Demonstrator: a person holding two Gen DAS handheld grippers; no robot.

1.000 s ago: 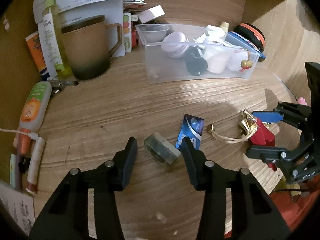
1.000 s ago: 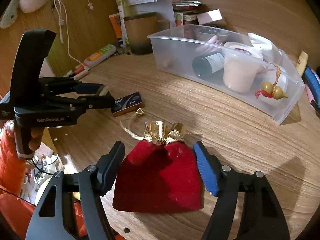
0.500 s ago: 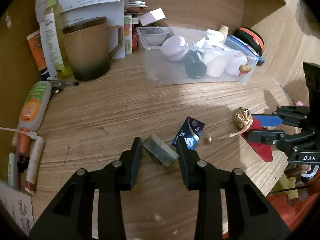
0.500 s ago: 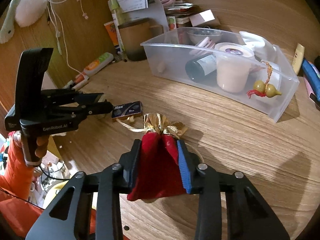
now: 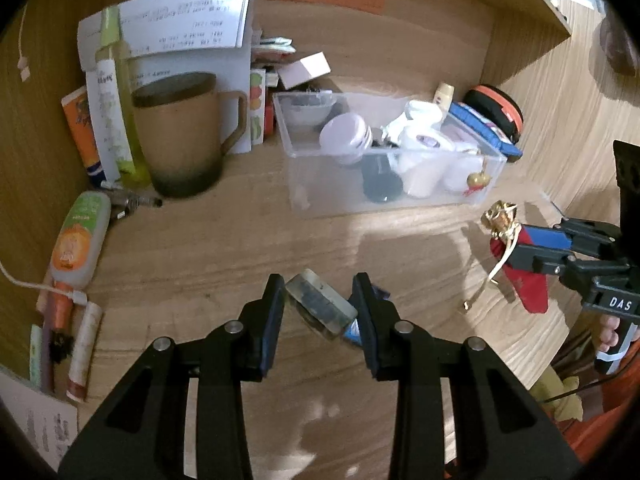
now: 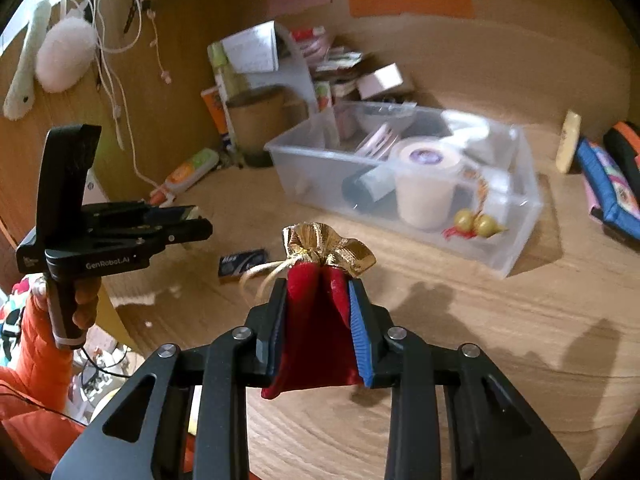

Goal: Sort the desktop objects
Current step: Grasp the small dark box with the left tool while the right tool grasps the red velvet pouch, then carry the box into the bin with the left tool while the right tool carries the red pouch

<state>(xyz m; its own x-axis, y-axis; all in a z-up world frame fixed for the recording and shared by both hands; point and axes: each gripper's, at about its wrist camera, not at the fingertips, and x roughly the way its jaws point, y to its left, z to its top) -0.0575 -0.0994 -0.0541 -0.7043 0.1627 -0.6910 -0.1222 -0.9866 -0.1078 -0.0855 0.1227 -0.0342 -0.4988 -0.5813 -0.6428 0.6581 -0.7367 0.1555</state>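
My left gripper (image 5: 319, 300) is shut on a small grey rectangular block (image 5: 320, 307) and holds it above the wooden desk (image 5: 224, 240). It also shows in the right wrist view (image 6: 192, 220). My right gripper (image 6: 318, 304) is shut on a red velvet pouch (image 6: 314, 340) with a gold top and cord, lifted off the desk; the pouch also shows in the left wrist view (image 5: 524, 284). A clear plastic bin (image 5: 384, 196) holding jars and bottles stands ahead. A small blue box (image 6: 243, 261) lies on the desk, partly hidden behind my left fingers in the left wrist view.
A brown mug (image 5: 180, 132) stands at the back left with tubes and papers. An orange and green tube (image 5: 78, 240) and pens lie along the left wall. A blue pencil case (image 6: 608, 188) and an orange-rimmed case (image 5: 496, 112) sit right of the bin.
Both grippers have risen off the desk. The left one lifted the grey block clear of the blue box. The right one carried the pouch up and toward the bin.
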